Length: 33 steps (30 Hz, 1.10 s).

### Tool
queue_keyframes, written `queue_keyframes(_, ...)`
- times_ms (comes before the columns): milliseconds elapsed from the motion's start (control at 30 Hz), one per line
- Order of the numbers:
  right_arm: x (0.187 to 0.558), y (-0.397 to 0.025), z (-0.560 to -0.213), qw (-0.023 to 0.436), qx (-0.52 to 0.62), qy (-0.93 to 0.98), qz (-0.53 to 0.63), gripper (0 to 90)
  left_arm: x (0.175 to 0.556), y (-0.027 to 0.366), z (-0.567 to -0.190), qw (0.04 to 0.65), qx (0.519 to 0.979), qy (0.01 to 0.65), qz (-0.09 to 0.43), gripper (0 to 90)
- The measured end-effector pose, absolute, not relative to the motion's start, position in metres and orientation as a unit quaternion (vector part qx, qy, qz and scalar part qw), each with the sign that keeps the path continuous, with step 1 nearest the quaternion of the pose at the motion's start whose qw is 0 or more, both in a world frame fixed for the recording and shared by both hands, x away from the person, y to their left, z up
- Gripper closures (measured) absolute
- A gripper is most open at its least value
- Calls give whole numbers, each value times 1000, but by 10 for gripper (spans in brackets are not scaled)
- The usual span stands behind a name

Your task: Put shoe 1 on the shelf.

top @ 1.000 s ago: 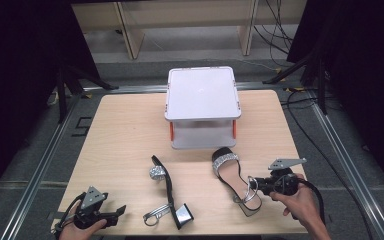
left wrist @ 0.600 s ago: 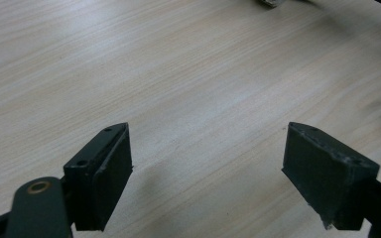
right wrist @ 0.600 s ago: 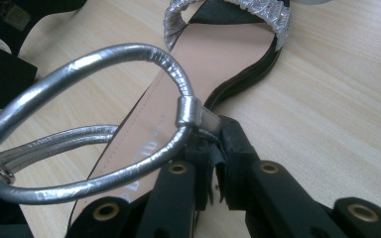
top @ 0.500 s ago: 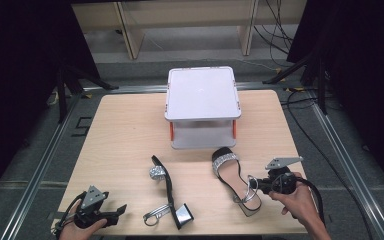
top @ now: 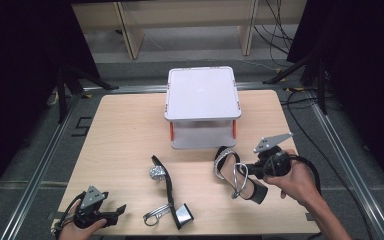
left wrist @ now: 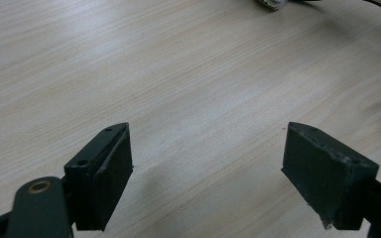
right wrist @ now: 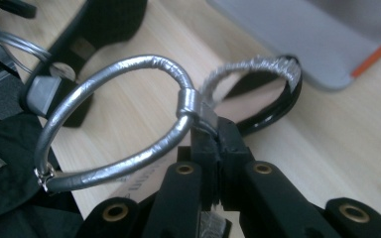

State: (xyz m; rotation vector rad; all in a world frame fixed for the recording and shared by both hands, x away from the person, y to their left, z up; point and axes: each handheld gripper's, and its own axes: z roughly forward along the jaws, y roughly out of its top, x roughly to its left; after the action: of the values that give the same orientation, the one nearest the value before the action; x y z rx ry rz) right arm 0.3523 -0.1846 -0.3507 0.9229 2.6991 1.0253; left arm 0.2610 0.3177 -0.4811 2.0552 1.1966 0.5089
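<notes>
A black heeled sandal [top: 230,167] with a silver ankle strap [right wrist: 109,84] lies right of the table's middle. My right gripper [top: 246,170] is shut on that strap where the loop joins, and the same grip shows close up in the right gripper view [right wrist: 213,131]. A second black sandal [top: 167,192] lies on its side left of it, silver buckle ring [top: 152,216] toward the front edge. My left gripper [top: 116,211] rests at the front left corner, open, its jaws wide apart over bare wood [left wrist: 206,158].
A white lidded box [top: 201,97] with orange latches stands at the back middle of the wooden table [top: 120,135], close behind the held sandal. Black cables trail from both grippers. Dark stands and a floor rail flank the table.
My right gripper has moved a little toward the box with the strap in it, and the sandal's heel end has shifted with it. The left gripper has not moved.
</notes>
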Motion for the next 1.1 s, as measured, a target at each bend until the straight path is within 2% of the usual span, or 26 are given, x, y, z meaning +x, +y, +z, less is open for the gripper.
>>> queue_keyframes(200, 361, -163, -306, 61, 276, 896, 343, 886, 261, 319, -481, 343, 795, 460, 198, 190)
queue_keyframes(400, 361, -148, -280, 58, 262, 901, 340, 886, 261, 319, -482, 348, 792, 462, 197, 191)
queue_keyframes(700, 370, -120, -229, 93, 222, 906, 348, 886, 261, 320, -482, 342, 795, 461, 196, 191)
queue_keyframes(1100, 384, -75, -184, 100, 192, 906, 364, 886, 261, 320, -482, 340, 797, 458, 198, 191)
